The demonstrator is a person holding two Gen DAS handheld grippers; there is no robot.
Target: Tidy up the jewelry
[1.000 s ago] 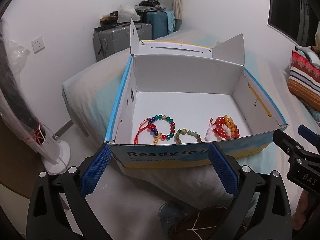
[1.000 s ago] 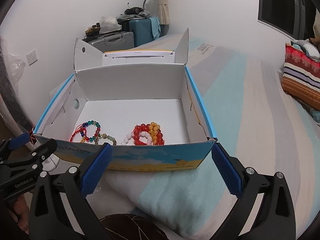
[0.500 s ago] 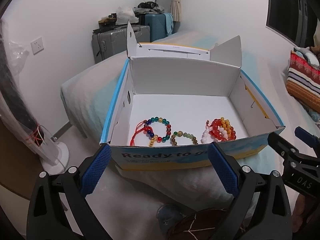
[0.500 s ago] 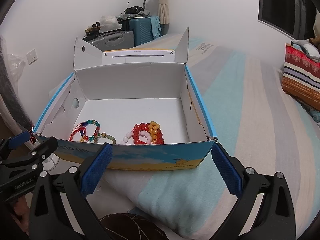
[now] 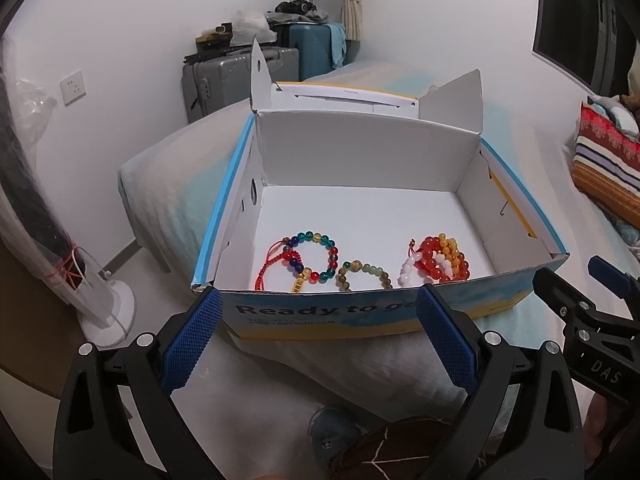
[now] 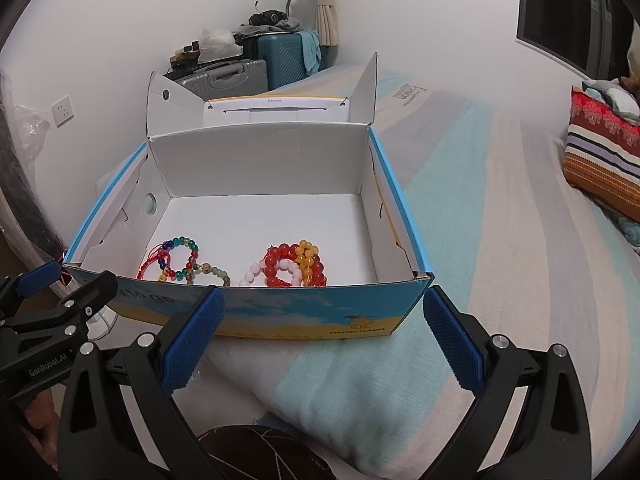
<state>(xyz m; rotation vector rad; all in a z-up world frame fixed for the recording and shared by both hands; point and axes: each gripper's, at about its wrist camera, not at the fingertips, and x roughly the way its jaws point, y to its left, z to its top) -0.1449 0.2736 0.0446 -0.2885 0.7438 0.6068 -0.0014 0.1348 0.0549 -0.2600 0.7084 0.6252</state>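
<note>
Holding both tools short of the box, you have your left gripper (image 5: pixel 316 338) with its blue textured pads spread wide apart and nothing between them; your right gripper (image 6: pixel 324 340) is likewise spread wide and empty.

Item 1: open white cardboard box with blue and yellow printed outer walls (image 5: pixel 360 316), lid flaps standing up at the far side, resting on the pale striped bed (image 6: pixel 500 220). Its near wall sits just beyond both sets of pads.

Item 2: multicoloured glass-bead bracelet with a red cord and a small gold charm (image 5: pixel 310 258), lying flat on the box floor near the front wall, toward the left.

Item 3: olive-green and brown bead bracelet (image 5: pixel 364 276), just right of item 2, seemingly touching it, partly hidden by the front wall.

Item 4: heap of red, orange and white bead bracelets (image 5: pixel 438 260), piled together, lying right of item 3 with a small gap, still near the front wall. The rest of the box floor behind the three lots is bare white card.

Surroundings, for your reference: grey hard-shell suitcase (image 5: pixel 236 80) and teal suitcase (image 5: pixel 316 52) against the far wall beyond the bed; striped red and orange cushion (image 6: pixel 600 160) on the bed at your right, well apart from the box; white wall socket (image 5: pixel 72 87) at your left.
</note>
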